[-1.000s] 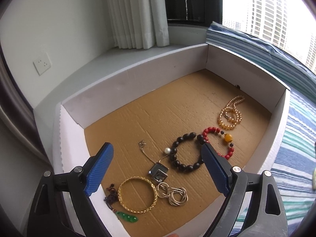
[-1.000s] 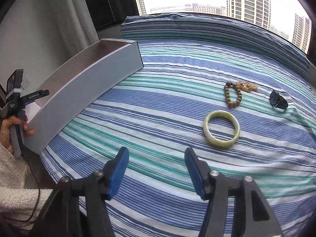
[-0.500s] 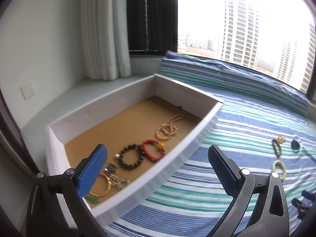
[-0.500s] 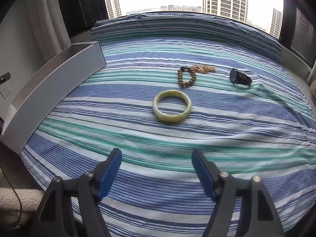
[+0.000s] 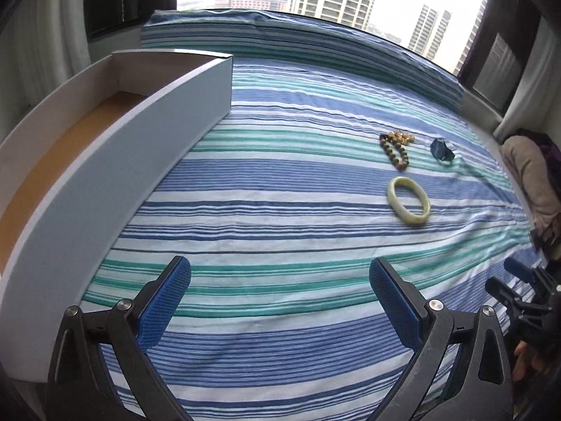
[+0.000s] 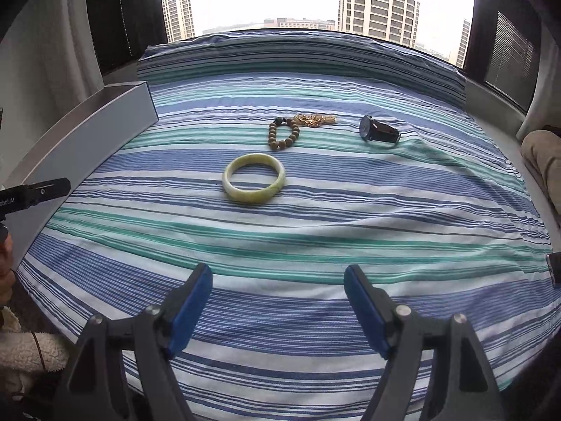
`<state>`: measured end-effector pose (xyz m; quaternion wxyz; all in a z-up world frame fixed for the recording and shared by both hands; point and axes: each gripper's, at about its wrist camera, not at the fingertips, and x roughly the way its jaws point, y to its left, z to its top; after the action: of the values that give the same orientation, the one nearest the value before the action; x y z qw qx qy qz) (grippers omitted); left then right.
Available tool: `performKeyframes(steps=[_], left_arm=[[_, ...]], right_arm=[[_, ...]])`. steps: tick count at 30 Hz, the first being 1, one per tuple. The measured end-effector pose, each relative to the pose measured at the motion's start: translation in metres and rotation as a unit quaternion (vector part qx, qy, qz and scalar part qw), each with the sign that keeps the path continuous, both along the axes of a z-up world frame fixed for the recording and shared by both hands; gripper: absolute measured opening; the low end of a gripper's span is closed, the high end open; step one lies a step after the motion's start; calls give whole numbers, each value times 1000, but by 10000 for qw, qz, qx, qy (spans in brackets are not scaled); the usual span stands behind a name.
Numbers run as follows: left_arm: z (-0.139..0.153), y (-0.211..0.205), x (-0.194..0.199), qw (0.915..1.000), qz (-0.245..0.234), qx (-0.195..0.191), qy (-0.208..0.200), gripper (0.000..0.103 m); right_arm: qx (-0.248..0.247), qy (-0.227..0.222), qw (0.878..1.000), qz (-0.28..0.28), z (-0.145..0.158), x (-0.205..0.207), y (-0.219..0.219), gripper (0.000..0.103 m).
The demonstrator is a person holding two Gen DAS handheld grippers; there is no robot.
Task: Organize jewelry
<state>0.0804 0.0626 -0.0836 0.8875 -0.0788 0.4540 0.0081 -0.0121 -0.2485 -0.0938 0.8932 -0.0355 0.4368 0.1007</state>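
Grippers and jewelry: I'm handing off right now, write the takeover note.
Left gripper: open, empty, over the bed.
Right gripper: jaws opening, nothing between them, aimed toward the bangle.
On the bedspread: bangle, bead bracelet touching a gold chain, watch apart to their right.
Box: left of the bed; contents hidden from here.
Left: move these four into the box.

Glossy stone-like bangle [image 6: 254,178], woven bedsheet [image 6: 315,231]

Striped bed [image 6: 315,238] — jade bangle [image 6: 254,183], bead bracelet [image 6: 284,134], gold chain [image 6: 313,119], watch [image 6: 378,132], box [image 5: 115,161]
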Motion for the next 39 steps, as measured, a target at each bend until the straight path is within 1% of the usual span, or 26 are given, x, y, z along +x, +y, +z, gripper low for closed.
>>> performKeyframes(steps=[2,4,6,9,12,19,21,23,25,26,28,31,35,38,39], left_arm=[[0,-9,1,9997,-78,238,-34,101],[3,-18,0,9988,-184,434,-148,101],[6,-23,-1,9979,-304,521,-226,101],[5,-27,3,9982,-415,390,-169,101],[2,-30,10,9989,-431,174,-45,101],[-1,-47,27,9987,-485,-3,147,101],[-3,-58,34,9978,-630,6,223,101],[-5,-72,40,9957,-883,45,287,101],[-9,-91,48,9911,-1268,42,394,101],[-12,-103,53,9872,-1528,33,451,101],[-18,-129,64,9793,-1950,162,511,101],[-28,-162,90,9732,-2212,401,491,101],[-51,-196,130,9695,-2264,720,595,101],[-71,-209,147,9663,-2195,1125,737,100],[-75,-209,150,9663,-2160,1152,795,96]], right_arm=[[2,0,10000,-51,-2,0,-4,80],[19,15,9999,-112,-4,0,-8,87],[73,30,9998,-158,-6,2,-12,89],[142,99,9996,-209,-9,4,-16,93],[113,126,9997,-203,-10,6,-16,93],[-136,251,9993,-251,-15,8,-22,93],[-93,220,9991,-357,-14,8,-29,93],[-21,216,9986,-493,-15,8,-38,93],[21,258,9978,-611,-18,9,-46,93],[32,293,9974,-659,-20,9,-50,93],[64,342,9967,-732,-23,9,-56,93],[127,366,9962,-781,-24,7,-62,93],[170,374,9960,-797,-25,3,-66,93],[184,345,9959,-818,-22,0,-68,93],[192,331,9958,-827,-21,-1,-70,93]])
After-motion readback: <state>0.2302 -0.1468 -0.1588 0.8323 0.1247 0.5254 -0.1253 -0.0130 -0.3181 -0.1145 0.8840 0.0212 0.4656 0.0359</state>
